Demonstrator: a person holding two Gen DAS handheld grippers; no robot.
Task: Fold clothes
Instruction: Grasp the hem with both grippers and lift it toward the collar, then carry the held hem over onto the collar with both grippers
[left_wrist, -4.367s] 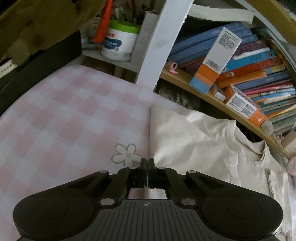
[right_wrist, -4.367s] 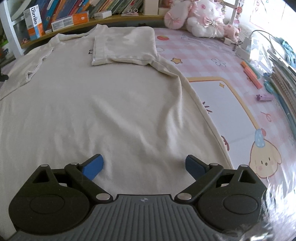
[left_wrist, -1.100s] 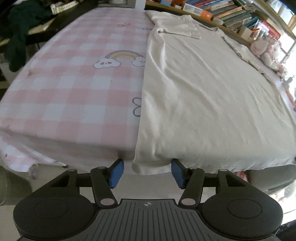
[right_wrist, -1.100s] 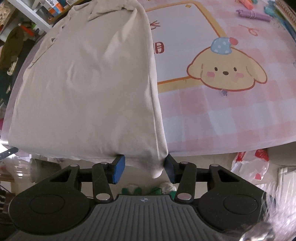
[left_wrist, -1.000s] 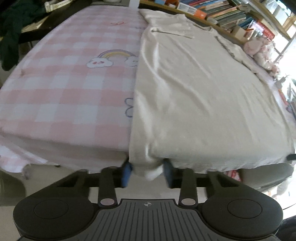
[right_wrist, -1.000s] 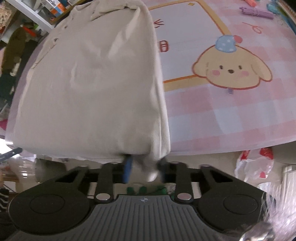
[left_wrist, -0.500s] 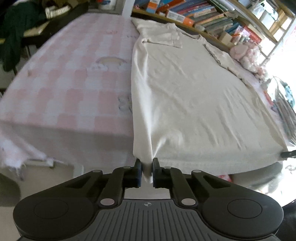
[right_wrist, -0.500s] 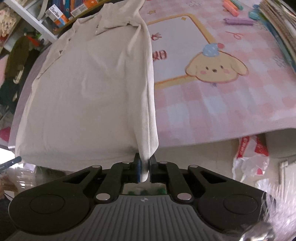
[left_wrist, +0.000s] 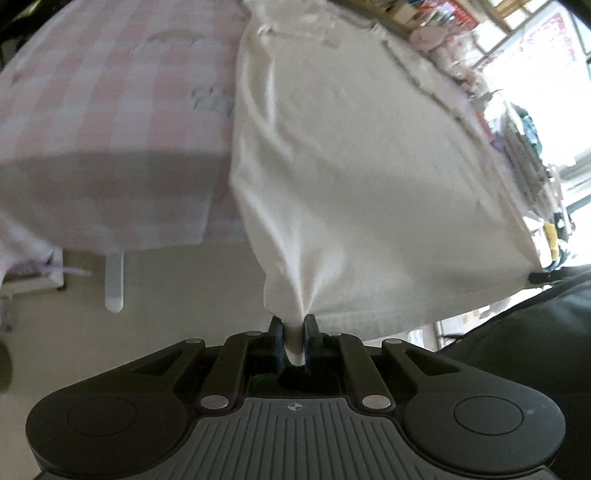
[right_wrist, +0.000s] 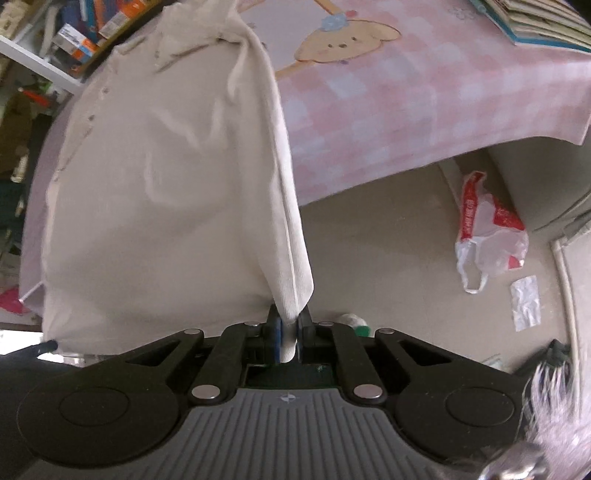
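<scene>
gripping the cream shirt (left_wrist: 362, 155) hem: left gripper (left_wrist: 294, 345), right gripper (right_wrist: 288, 341).

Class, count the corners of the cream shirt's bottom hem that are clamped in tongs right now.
2: one corner of the shirt in the left tongs, the other in the right tongs.

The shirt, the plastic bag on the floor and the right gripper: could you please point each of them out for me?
shirt (right_wrist: 155, 177): right wrist view, middle of the cream body panel.
plastic bag (right_wrist: 491, 236): right wrist view, its red-and-white side.
right gripper (right_wrist: 289, 338): right wrist view, between the fingertips clamping the shirt's hem corner.
</scene>
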